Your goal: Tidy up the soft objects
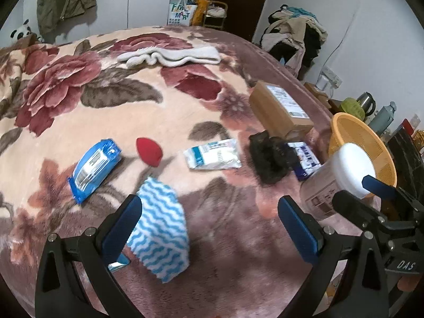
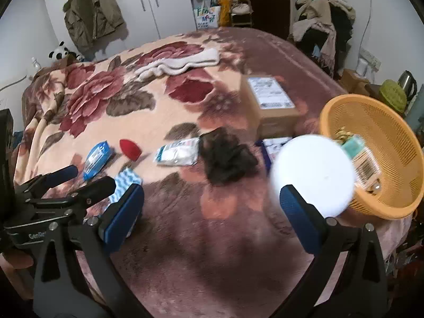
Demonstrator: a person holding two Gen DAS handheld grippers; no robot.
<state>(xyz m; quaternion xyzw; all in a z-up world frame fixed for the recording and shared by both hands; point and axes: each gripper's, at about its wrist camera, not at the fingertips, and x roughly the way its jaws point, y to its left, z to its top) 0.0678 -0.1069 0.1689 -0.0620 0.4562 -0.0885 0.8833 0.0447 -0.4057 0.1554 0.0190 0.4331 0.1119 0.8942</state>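
On the floral blanket lie a blue wipes pack (image 1: 92, 168), a red sponge (image 1: 149, 151), a white tissue pack (image 1: 213, 154), a dark fluffy item (image 1: 270, 156) and white towels (image 1: 169, 55). My left gripper (image 1: 209, 228) is open; a blue-white wavy cloth (image 1: 161, 228) hangs against its left finger. My right gripper (image 2: 212, 212) is open; a white-lidded jar (image 2: 312, 176) sits at its right finger, next to the orange basket (image 2: 392, 143). The right gripper also shows in the left wrist view (image 1: 352, 193).
A cardboard box (image 1: 281, 108) and a blue-white packet (image 1: 306, 159) lie near the basket. The basket holds a green-labelled item (image 2: 363, 156). A clothes pile (image 2: 323, 18), kettle (image 2: 406, 80) and wardrobe stand beyond the bed.
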